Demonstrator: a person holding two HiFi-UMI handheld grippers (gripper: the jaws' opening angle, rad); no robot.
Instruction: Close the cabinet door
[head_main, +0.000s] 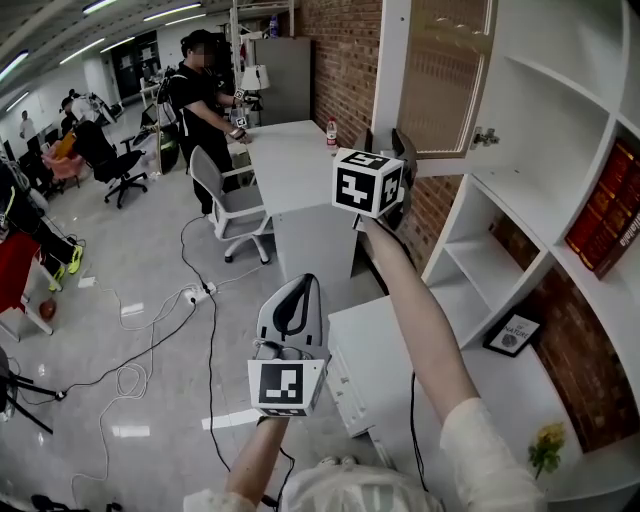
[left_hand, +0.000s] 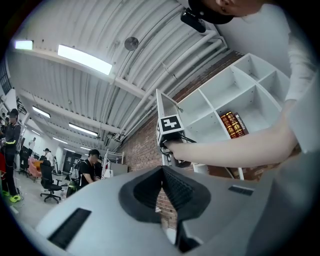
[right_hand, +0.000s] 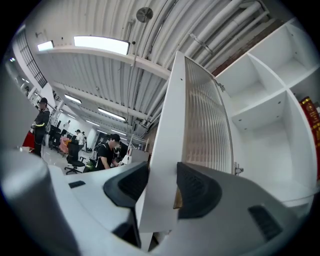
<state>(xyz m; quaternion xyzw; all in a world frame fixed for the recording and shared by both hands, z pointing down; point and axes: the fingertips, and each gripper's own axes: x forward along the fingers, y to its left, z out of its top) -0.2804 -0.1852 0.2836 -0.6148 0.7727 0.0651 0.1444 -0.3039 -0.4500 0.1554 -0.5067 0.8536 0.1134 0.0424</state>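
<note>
A white cabinet door (head_main: 440, 75) with a ribbed glass panel stands swung open at the top left of a white wall shelf unit (head_main: 545, 265), above a white desk (head_main: 500, 385). The right gripper (right_hand: 161, 187), raised on an outstretched arm, has its jaws clamped on the door's outer frame edge near the lower corner. The left gripper (head_main: 293, 310) is held lower, away from the shelves, its jaws together with nothing between them.

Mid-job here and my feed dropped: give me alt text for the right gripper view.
The right tongs grip the free edge of the open white cabinet door, one pad on each face, its ribbed glass panel rising above. White open shelves with red books stand to the right; people show far left.
</note>
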